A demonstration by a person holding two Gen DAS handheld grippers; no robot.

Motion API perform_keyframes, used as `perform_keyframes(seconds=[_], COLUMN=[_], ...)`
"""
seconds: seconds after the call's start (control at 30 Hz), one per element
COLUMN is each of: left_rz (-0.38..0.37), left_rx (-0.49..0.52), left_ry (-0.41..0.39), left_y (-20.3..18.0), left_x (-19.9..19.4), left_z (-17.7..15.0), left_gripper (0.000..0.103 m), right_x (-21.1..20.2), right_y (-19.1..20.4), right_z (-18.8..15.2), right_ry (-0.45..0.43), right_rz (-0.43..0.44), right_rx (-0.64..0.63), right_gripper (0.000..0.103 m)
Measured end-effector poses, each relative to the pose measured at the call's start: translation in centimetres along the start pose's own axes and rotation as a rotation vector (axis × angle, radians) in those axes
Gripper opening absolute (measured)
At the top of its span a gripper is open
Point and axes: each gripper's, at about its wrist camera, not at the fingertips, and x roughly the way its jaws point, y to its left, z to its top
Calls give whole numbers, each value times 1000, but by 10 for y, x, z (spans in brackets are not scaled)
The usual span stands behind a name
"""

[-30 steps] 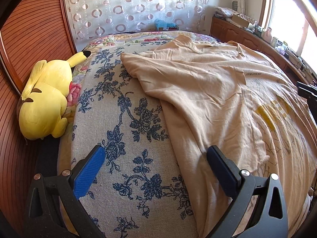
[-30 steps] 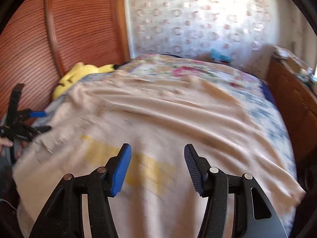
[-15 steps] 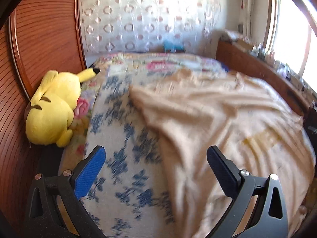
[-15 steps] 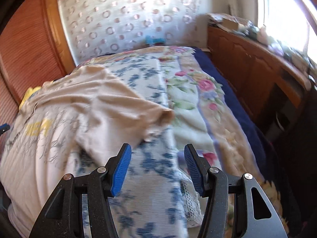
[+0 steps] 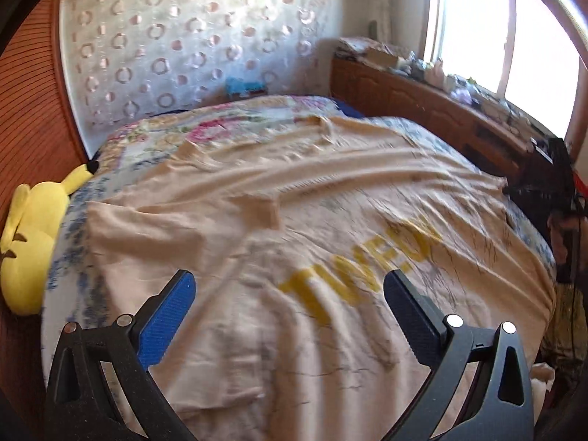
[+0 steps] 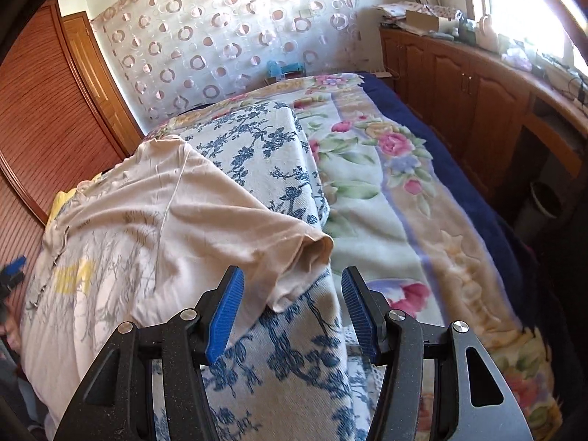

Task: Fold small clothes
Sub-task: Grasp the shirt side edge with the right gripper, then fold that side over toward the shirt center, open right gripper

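the beige cotton t-shirt with yellow lettering (image 5: 330, 242) lies spread flat on the blue-flowered bedcover (image 6: 279, 360), ready for folding; right gripper (image 6: 292, 312) gapes empty before its sleeve; left gripper (image 5: 290, 305) wide, empty, over its front.

I am in a home bedroom, it seems: a bed (image 6: 389, 198) with flowered covers, a yellow plush toy (image 5: 29, 242), wooden cabinets (image 6: 459, 88) on the right, a curtain (image 6: 228, 36) far behind.

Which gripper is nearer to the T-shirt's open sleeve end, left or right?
Right. The right gripper hangs open directly at the sleeve end, not gripping it. The left gripper, also open, is over the T-shirt's printed front, well away from that sleeve.
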Motion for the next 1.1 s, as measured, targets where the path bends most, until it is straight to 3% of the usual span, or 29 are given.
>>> perform_keyframes(seconds=[0.3,0.47,0.57,0.63,0.7,0.9,1.1], left_rz=[-11,-11,-12,-11,-11,-11,-12], left_rx=[91,91,87,88,87,87,87], left_ry=[106,157,155,154,154,153,153], left_y=[-32,-31,-31,-32,-32,-32,-32], left_x=[26,36,36,36,36,36,36], left_z=[-10,-11,-12,-11,-11,-11,-12], left_gripper=[103,103,103,103,103,103,103], right_x=[25,33,34,35,32,2,-11], right_y=[22,34,37,40,43,74,154], right_z=[22,26,27,29,32,50,65], right_ry=[23,28,39,47,37,-59,-106], right_rz=[-48,-95,-101,-89,-67,48,188], right_rx=[-73,-146,-176,-196,-206,-234,-362], right_gripper=[56,40,23,6,3,2,2])
